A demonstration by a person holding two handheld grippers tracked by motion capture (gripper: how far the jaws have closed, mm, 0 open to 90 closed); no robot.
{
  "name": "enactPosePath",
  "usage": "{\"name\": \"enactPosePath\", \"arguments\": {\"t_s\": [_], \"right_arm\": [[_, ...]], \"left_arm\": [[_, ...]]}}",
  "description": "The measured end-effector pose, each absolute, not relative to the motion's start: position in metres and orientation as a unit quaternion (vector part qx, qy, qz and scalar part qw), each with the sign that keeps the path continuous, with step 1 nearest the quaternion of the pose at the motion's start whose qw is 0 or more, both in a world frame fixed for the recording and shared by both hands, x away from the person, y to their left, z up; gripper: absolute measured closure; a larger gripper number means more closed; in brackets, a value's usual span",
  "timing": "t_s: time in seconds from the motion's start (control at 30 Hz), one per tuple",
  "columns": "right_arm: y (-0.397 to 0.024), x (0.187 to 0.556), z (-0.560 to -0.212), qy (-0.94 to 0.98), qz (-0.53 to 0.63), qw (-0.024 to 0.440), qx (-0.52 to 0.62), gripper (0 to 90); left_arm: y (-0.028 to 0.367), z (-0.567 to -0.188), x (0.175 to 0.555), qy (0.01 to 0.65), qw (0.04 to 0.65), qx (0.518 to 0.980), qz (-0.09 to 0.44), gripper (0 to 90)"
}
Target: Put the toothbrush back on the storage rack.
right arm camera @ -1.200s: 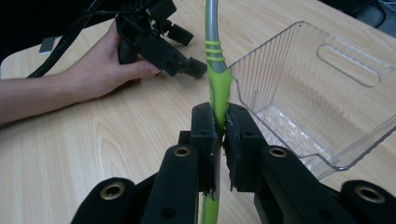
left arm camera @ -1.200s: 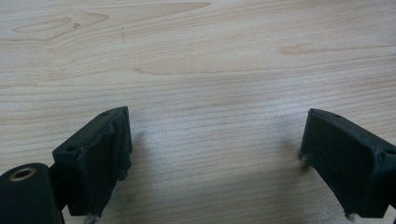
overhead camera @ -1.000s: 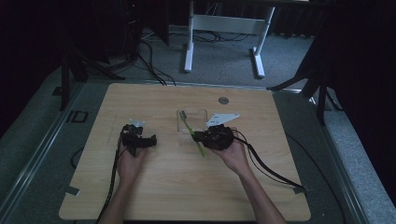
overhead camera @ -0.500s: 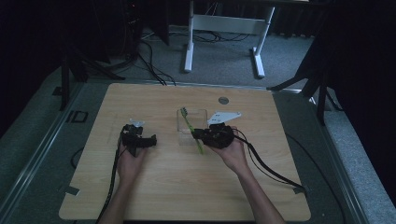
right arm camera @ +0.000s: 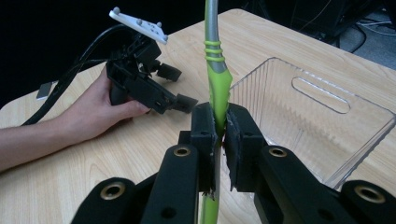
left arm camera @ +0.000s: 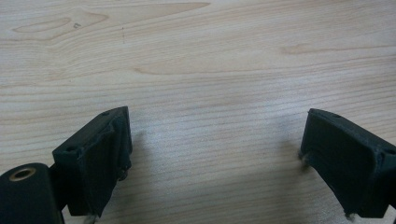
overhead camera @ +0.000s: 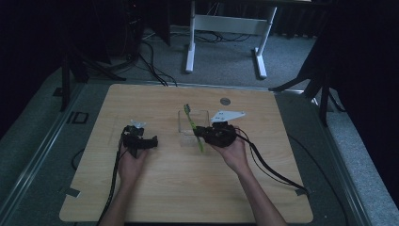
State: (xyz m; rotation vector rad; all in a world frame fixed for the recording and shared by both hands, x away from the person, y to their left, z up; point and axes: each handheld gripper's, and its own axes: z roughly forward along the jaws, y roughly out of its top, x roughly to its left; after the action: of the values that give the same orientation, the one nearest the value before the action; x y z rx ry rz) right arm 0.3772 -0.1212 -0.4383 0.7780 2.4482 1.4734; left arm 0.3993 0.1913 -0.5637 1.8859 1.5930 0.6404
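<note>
Two grippers, one toothbrush: brush now lifted over the clear bin

One green toothbrush (right arm camera: 217, 88) sits clamped between the jaws of the right gripper (right arm camera: 218, 122), which are closed tight on the handle about midway along it. In the high view the toothbrush (overhead camera: 193, 126) runs diagonally, bristle end pointing away over the clear plastic bin (overhead camera: 205, 114), tail end sticking out toward the person. Compared with a second ago, the right gripper (overhead camera: 199, 133) has shifted slightly forward and the brush head now reaches further across the bin's far edge; the change is small. The bin (right arm camera: 322, 100) looks empty in the right gripper view and is just beside the jaws, on their right.

Left gripper (overhead camera: 151, 141) rests on the table (overhead camera: 263, 188), well apart from the bin, about where it was a second ago. Its jaws stand wide open with nothing between them; in the left gripper view there is bare wood grain under them.

Meaning for the work: the grasp is done and the carry is nearly done. Likely next is tipping or lowering the brush into the bin and letting go. Brush appears to be off the table, though the dim high view makes it hard to say whether its tail end touches the wood.

Risk: the brush is longer than the bin is wide, so it may end up propped on the rim instead of lying flat.
</note>
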Motion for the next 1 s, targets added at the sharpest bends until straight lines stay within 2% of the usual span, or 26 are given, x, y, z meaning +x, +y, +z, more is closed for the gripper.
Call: {"name": "enactPosePath", "arguments": {"t_s": [1.0], "right_arm": [[-0.1226, 0.3859, -0.4371, 0.798, 0.527, 0.088, 0.278, 82.2]], "left_arm": [[0.1914, -0.5636, 0.3993, 0.597, 0.291, 0.708, 0.240, 9.3]]}}
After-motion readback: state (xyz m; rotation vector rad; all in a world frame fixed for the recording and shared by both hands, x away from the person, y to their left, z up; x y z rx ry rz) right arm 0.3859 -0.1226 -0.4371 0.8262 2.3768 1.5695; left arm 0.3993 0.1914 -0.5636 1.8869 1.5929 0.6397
